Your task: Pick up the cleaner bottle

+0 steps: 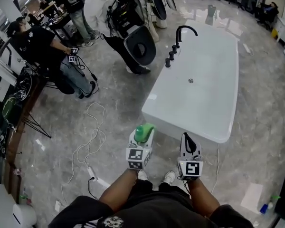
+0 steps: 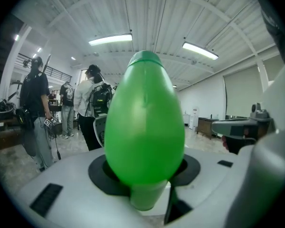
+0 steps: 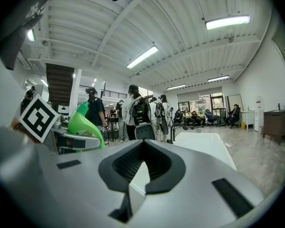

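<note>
A white bathtub (image 1: 204, 84) stands on the grey floor (image 1: 109, 103). Before its near rim, the left gripper (image 1: 142, 139) is clamped on the cleaner bottle (image 2: 143, 122), which sticks out between the jaws, smooth, bright green and egg-shaped. The right gripper (image 1: 187, 139), just beside it, is clenched on nothing.
</note>
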The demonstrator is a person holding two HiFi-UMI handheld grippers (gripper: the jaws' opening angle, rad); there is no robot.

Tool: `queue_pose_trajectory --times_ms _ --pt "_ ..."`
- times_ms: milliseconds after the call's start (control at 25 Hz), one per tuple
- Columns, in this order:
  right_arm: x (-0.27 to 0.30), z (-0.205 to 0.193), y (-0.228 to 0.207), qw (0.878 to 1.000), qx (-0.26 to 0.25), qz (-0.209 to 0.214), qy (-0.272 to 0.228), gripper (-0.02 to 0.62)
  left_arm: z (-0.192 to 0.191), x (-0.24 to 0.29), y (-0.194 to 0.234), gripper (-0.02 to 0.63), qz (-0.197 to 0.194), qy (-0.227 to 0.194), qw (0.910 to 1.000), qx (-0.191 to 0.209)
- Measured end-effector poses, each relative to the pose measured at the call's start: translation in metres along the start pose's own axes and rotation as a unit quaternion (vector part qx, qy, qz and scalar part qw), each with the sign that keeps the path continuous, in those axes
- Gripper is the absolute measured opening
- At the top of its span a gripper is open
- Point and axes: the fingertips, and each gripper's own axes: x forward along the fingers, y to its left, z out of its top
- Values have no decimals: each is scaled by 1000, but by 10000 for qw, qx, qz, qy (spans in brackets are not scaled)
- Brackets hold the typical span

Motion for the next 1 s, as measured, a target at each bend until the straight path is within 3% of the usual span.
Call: queue_pose_trajectory --times_ms 400,840,1000 --pt "11 28 -45 9971 -9 -684 -337 15 35 36 -16 183 -424 -67 9989 164" --pt "11 39 -66 9817 -56 -1857 -423 15 70 72 -16 183 -1239 -138 9915 383" --pt "7 49 -78 9776 -103 -2052 -447 15 83 79 -29 183 -1416 -160 9891 381"
